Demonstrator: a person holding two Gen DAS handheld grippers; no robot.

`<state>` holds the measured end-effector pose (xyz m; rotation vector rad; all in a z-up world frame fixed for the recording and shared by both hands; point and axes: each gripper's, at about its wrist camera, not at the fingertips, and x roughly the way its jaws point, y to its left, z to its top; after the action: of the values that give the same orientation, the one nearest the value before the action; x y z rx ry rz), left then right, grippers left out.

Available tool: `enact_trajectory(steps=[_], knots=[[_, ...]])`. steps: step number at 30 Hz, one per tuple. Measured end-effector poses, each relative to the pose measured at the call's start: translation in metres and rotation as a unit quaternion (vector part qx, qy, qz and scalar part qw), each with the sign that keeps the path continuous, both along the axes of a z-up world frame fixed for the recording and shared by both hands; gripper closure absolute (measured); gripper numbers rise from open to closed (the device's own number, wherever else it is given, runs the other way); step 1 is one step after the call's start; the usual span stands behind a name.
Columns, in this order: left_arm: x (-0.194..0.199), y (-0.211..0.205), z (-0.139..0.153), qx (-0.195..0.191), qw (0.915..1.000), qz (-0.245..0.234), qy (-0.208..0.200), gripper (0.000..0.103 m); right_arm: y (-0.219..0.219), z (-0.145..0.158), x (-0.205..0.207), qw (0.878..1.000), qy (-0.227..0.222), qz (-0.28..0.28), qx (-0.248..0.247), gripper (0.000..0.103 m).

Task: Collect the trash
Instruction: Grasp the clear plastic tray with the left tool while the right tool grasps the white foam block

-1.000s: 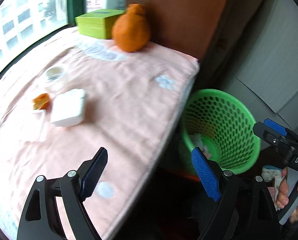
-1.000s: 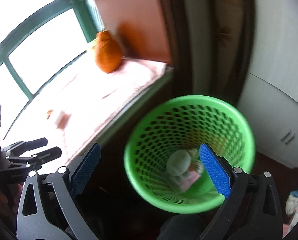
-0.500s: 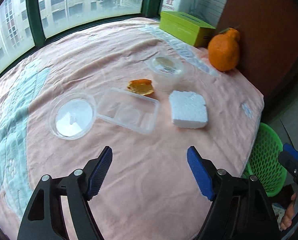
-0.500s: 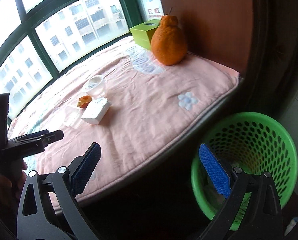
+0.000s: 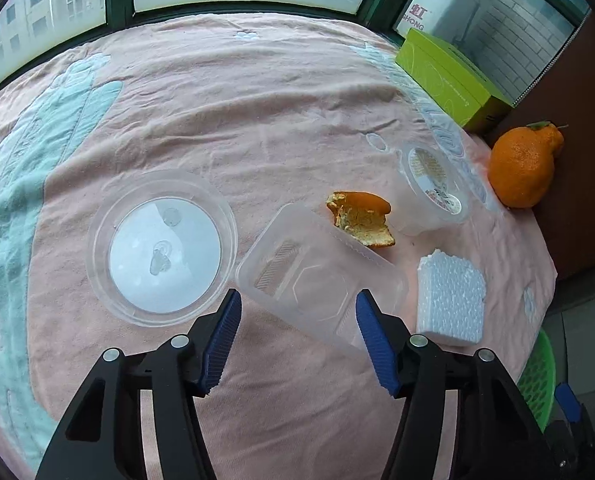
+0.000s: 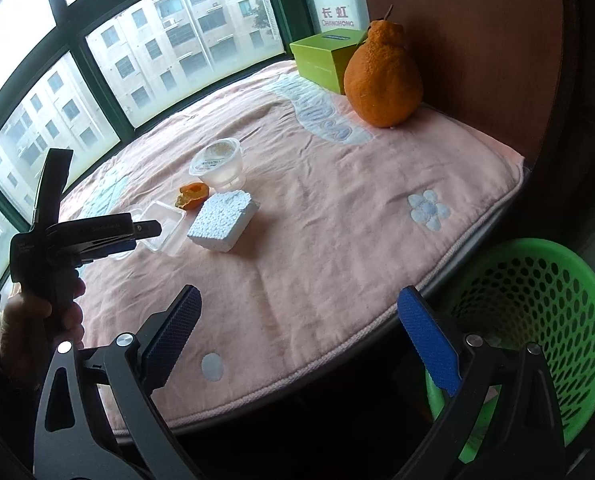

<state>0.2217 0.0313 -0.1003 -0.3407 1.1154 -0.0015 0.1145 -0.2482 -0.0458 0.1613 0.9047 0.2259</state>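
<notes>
On the pink cloth [image 5: 297, 112] lie a clear rectangular tray [image 5: 321, 276], a round clear lid [image 5: 163, 242], an orange peel [image 5: 361, 216], a clear cup [image 5: 433, 188] and a white foam block [image 5: 449, 296]. My left gripper [image 5: 297, 312] points down at the tray's near edge. Its jaws are closing, with that edge between them and the pads apart from it. In the right wrist view the left gripper [image 6: 149, 232] hovers over the tray [image 6: 169, 228]. My right gripper [image 6: 301, 312] stands open and empty above the cloth's front edge, beside the green basket [image 6: 537, 320].
A whole orange fruit [image 6: 383, 80] and a green box [image 6: 321, 60] stand at the back right by a brown wall. Windows run along the far side. The basket [image 5: 537, 376] stands on the floor below the cloth's right edge. A hand [image 6: 37, 316] holds the left gripper.
The left gripper swung from the basket side over the cloth to the tray, and its jaws narrowed. The right gripper turned away from the basket toward the cloth, still open.
</notes>
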Motion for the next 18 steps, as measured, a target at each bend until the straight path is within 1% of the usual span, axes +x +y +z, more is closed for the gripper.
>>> enact_trajectory(steps=[4, 8, 9, 10, 14, 15, 16, 18], knots=[[0.007, 0.003, -0.009, -0.011, 0.9998, 0.008, 0.011, 0.057, 0.004, -0.002, 0.006, 1.0, 0.004, 0.003, 0.0, 0.008], [0.011, 0.005, -0.011, -0.005, 0.9999, 0.01, 0.007, 0.067, 0.011, -0.004, 0.014, 1.0, 0.007, 0.007, -0.003, 0.008], [0.012, 0.006, -0.011, -0.004, 0.9999, 0.01, 0.007, 0.073, 0.013, -0.004, 0.016, 1.0, 0.008, 0.008, -0.004, 0.009], [0.012, 0.008, -0.012, -0.004, 0.9999, 0.01, 0.006, 0.076, 0.015, -0.005, 0.018, 1.0, 0.01, 0.009, -0.004, 0.01], [0.009, 0.014, -0.01, -0.012, 0.9998, 0.013, -0.001, 0.08, 0.023, -0.005, 0.025, 1.0, 0.014, 0.012, 0.001, 0.013], [0.008, 0.015, -0.008, -0.015, 0.9998, 0.013, -0.003, 0.083, 0.025, -0.006, 0.028, 1.0, 0.016, 0.013, 0.003, 0.014], [0.006, 0.016, -0.006, -0.018, 0.9997, 0.012, -0.006, 0.092, 0.027, -0.006, 0.03, 1.0, 0.017, 0.014, 0.005, 0.014], [0.001, 0.018, -0.002, -0.028, 0.9995, 0.005, -0.012, 0.097, 0.032, -0.006, 0.036, 1.0, 0.019, 0.015, 0.007, 0.015]])
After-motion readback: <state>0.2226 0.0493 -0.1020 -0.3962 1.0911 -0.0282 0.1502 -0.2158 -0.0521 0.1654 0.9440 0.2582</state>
